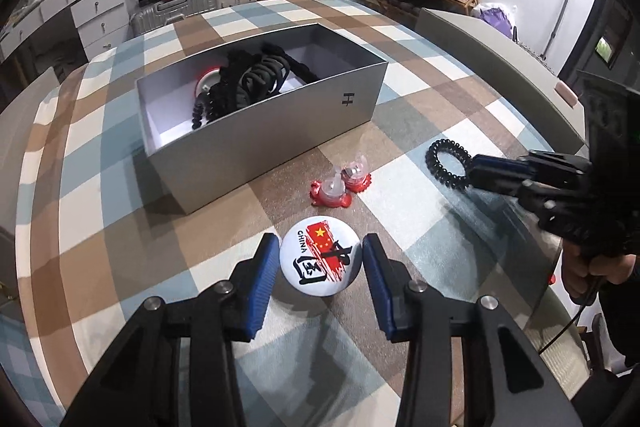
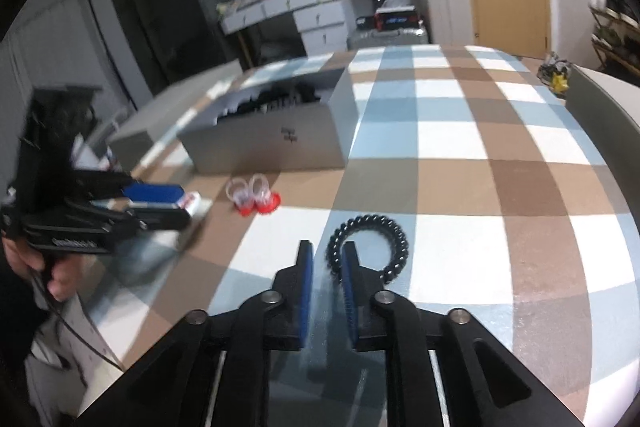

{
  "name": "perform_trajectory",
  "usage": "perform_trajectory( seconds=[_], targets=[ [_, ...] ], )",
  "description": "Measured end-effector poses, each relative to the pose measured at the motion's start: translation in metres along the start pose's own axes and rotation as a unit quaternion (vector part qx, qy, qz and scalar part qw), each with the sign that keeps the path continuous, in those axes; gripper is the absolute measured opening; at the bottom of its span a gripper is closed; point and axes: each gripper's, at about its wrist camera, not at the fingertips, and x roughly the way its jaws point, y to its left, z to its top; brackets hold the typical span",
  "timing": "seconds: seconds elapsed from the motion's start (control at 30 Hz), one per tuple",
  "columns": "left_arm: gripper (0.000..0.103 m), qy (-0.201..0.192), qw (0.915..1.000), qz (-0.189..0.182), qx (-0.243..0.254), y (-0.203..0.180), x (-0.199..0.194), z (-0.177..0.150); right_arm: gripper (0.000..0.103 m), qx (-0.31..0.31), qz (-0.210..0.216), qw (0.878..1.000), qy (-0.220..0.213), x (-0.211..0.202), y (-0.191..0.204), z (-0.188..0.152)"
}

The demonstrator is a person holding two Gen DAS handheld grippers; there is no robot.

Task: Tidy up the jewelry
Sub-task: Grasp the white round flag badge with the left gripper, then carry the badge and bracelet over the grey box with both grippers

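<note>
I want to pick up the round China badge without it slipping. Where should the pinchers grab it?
Probably by its rim, from above. The badge lies flat on the tablecloth, so only its round edge sticks out. The left gripper already has a blue pad on each side, apparently just touching its rim; squeeze across the middle.

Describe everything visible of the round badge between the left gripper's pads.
The round badge is a glossy white pin-button printed with a red flag, the word CHINA and black brush characters. It lies flat, face up, on the checked tablecloth, in front of the grey box. The left gripper straddles it, blue pads at its two edges.
</note>
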Motion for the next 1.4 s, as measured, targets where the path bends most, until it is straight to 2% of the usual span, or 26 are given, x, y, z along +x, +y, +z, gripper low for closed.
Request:
perform_trajectory(
  seconds=[0.1, 0.27, 0.37, 0.5, 0.7, 0.93, 1.27, 1.4],
  targets=[
    [0.037, -0.001, 0.9999, 0.000, -0.010, 0.002, -0.001, -0.003, 0.022, -0.017, -0.013, 1.000, 0.016, 0.009, 0.005, 0.002],
    [0.037, -0.011, 0.9998, 0.011, -0.010, 0.003, -0.008, -0.006, 0.021, -0.069, -0.068, 0.995, 0.038, 0.020, 0.018, 0.003],
    [0.037, -0.016, 0.9994, 0.029, -0.004, 0.002, -0.009, -0.007, 0.010, -0.109, -0.100, 0.988, 0.042, 0.024, 0.027, 0.000],
    [0.037, -0.021, 0.9992, 0.034, -0.008, 0.003, -0.011, -0.007, 0.008, -0.108, -0.087, 0.989, 0.046, 0.023, 0.029, 0.000],
    [0.037, -0.041, 0.9986, 0.032, -0.014, 0.003, -0.020, -0.008, 0.008, -0.074, -0.058, 0.995, 0.016, 0.003, 0.027, 0.004],
    [0.037, -0.098, 0.9935, 0.041, -0.043, 0.003, -0.050, -0.006, 0.008, -0.023, -0.009, 0.999, -0.022, -0.020, 0.030, 0.014],
    [0.037, -0.156, 0.9835, 0.046, -0.079, 0.024, -0.070, 0.027, 0.008, -0.023, 0.076, 0.990, -0.117, -0.054, 0.048, 0.059],
    [0.037, -0.162, 0.9818, 0.051, -0.085, 0.035, -0.065, 0.043, 0.009, -0.034, 0.085, 0.987, -0.130, -0.048, 0.051, 0.086]
  ],
)
